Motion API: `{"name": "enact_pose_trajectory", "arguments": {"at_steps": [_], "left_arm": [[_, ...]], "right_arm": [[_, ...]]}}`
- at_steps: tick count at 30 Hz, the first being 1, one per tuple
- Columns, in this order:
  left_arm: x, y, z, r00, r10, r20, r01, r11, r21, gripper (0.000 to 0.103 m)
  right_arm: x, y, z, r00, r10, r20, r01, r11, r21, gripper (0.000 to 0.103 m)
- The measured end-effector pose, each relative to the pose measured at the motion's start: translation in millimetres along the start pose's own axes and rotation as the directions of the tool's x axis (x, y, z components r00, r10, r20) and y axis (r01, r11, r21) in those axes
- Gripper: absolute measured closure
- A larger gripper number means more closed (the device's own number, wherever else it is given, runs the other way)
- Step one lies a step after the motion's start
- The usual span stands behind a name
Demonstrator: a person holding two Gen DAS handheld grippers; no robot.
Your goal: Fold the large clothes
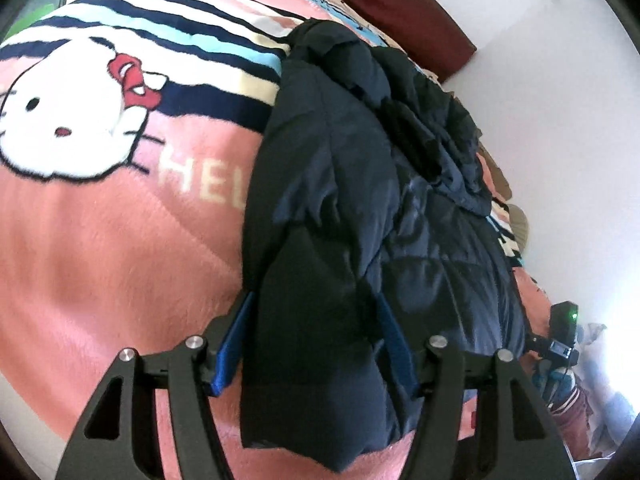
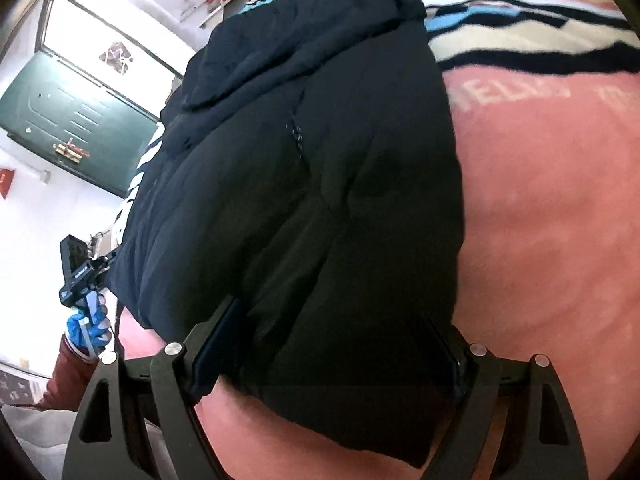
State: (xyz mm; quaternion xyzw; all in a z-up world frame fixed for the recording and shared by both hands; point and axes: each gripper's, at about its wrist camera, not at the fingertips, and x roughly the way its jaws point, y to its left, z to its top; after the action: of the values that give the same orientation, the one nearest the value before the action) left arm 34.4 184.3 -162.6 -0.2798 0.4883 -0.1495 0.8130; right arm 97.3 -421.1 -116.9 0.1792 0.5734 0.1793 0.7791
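A dark navy puffer jacket [image 1: 360,208] lies on a pink Hello Kitty blanket [image 1: 100,240], running from the bottom centre of the left wrist view up toward the upper right, its hood [image 1: 432,120] bunched at the far end. In that view the left gripper [image 1: 316,320] stands at the bottom centre with its two blue-padded fingers [image 1: 234,344] set on either side of the jacket's near end; the padded cloth fills the gap between them and hangs down below the jaws, so the gripper looks to be holding a thick fold of the jacket at a middling width. The cartoon cat face [image 1: 64,120] fills the left of that frame, striped bands [image 1: 160,28] cross the upper left, and a dark red headboard [image 1: 400,4] sits at the top right against a white wall. At the lower right edge of the same view the right gripper [image 1: 560,340] shows small with a green light. In the right wrist view the jacket [image 2: 312,184] covers the centre of the frame, and the right gripper's [image 2: 332,336] fingers [image 2: 216,344] likewise flank its near hem with cloth packed between them, holding it. At the lower left of this view a blue-gloved hand [image 2: 90,326] grips the left gripper's handle, and a green door [image 2: 76,120] stands at the left.
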Motion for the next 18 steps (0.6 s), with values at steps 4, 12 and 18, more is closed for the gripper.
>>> {"name": "enact_pose_trajectory", "arguments": {"at_steps": [4,12,18], "left_arm": [[-12.0,19.2,-1.4,0.998,-0.030,0.048,0.034,0.996,-0.085,0.043],[-8.0,49.4,-4.7,0.993,-0.101,0.062,0.113,0.967,-0.227,0.042],[6.1,45.3,-20.4,0.957,-0.289,0.022,0.284,0.917,-0.280,0.042]], "right_arm": [[-2.3,-8.1,-4.4,0.999,0.028,0.020,-0.029,0.999,0.043,0.019],[-0.7,-7.6,-6.2,0.999,0.034,0.012,-0.035,0.999,0.040,0.019],[0.0,-8.4,-9.1,0.998,0.063,-0.001,-0.062,0.997,0.050,0.019]]}}
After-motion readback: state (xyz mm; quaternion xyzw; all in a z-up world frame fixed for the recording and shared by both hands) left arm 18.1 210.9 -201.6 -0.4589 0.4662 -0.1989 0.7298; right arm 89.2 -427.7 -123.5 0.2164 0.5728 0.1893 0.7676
